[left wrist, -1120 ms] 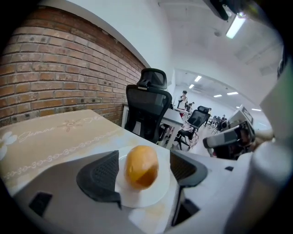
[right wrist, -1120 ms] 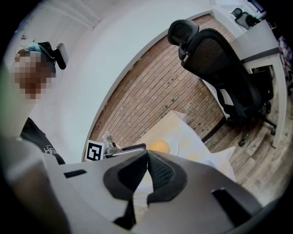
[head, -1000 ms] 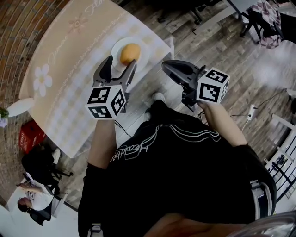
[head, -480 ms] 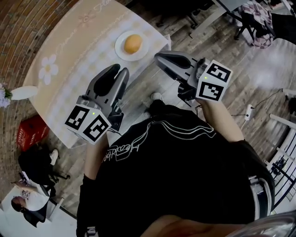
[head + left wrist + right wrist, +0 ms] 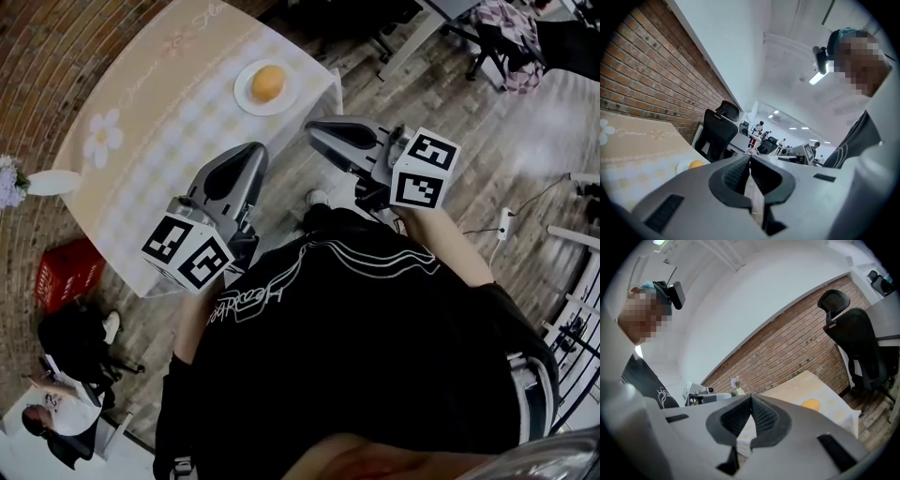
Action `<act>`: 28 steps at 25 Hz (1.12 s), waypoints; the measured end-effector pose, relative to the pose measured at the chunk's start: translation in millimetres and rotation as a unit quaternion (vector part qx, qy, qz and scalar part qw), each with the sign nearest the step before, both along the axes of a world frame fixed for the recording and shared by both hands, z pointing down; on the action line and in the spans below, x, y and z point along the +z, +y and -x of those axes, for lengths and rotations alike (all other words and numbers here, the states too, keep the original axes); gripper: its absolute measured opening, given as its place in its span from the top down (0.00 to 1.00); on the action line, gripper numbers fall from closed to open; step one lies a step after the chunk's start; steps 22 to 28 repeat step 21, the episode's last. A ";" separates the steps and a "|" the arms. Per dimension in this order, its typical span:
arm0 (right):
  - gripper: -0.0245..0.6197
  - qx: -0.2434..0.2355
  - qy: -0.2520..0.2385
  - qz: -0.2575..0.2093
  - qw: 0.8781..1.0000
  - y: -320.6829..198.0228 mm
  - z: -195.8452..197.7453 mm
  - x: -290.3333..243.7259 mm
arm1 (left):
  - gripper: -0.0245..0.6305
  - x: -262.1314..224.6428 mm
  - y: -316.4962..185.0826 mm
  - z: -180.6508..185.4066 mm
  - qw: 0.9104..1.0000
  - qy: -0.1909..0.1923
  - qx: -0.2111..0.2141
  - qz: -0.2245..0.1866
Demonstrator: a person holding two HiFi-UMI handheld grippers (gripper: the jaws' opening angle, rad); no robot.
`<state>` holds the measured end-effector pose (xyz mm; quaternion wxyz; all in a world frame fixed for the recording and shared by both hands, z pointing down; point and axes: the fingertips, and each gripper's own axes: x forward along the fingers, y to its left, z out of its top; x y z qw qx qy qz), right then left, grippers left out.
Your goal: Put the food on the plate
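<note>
A round orange food (image 5: 268,82) lies on a white plate (image 5: 246,97) near the far corner of the table, which has a beige checked cloth (image 5: 150,141). My left gripper (image 5: 251,152) hangs off the table's near edge, well short of the plate, shut with nothing between its jaws. My right gripper (image 5: 315,130) is held over the floor to the right of the table, shut and empty too. The left gripper view shows the shut left gripper (image 5: 750,157) and the food (image 5: 696,164) beyond it. In the right gripper view the food (image 5: 811,404) sits past the shut right gripper (image 5: 751,397).
A white vase with flowers (image 5: 39,182) stands at the table's left end. A red basket (image 5: 66,274) sits on the wooden floor below it. Black office chairs (image 5: 855,350) stand beyond the table. A person (image 5: 52,422) sits at the lower left.
My left gripper stood open beside the food on the plate; it has drawn back toward my body, empty, and its jaws have shut. The right gripper has hardly moved.
</note>
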<state>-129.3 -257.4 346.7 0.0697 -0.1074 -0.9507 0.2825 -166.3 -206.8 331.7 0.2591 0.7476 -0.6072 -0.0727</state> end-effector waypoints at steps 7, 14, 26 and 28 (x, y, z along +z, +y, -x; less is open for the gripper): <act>0.97 0.008 0.004 -0.004 1.000 1.0 -3.3 -1.3 | 0.95 1.2 1.9 -1.9 1.000 0.000 -0.002 0.000; 0.97 0.011 0.004 -0.003 1.000 1.7 -9.5 0.1 | 0.95 6.9 4.1 -7.0 1.000 -0.010 -0.005 0.008; 0.97 0.008 0.004 0.002 1.000 -1.3 -9.2 3.3 | 0.95 7.9 -0.7 -8.9 1.000 -0.010 -0.007 0.009; 0.97 0.008 0.004 0.002 1.000 -1.3 -9.2 3.3 | 0.95 7.9 -0.7 -8.9 1.000 -0.010 -0.007 0.009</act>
